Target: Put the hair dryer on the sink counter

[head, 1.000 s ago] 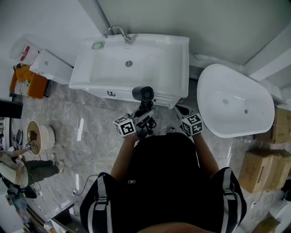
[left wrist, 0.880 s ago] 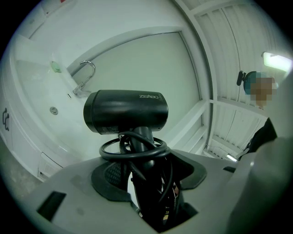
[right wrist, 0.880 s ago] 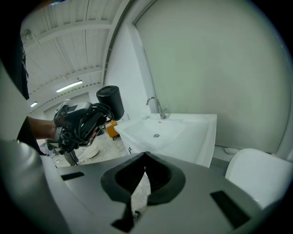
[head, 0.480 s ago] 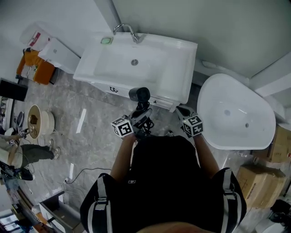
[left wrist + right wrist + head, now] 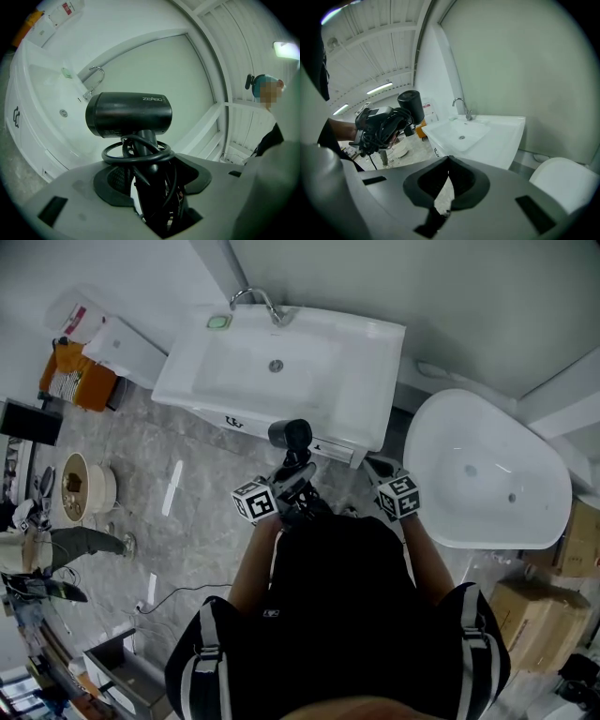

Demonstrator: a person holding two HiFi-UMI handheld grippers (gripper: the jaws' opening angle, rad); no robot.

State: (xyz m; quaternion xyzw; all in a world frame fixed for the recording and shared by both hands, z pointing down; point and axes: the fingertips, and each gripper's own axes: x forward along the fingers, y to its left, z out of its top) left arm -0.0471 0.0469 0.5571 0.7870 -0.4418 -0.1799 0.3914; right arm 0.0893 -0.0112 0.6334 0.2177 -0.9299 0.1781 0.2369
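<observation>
Your left gripper is clamped on the handle of the dryer, with the barrel up and the cord looped round the handle. Ahead of it and lower lies the counter. Carry the dryer forward past the near rim, lay the barrel flat beside the basin, then release, watching for cord snags. Your right gripper is closed on nothing.

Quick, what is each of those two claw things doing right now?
The left gripper is closed on the hair dryer, at its handle.
The right gripper is closed, holding nothing.
</observation>
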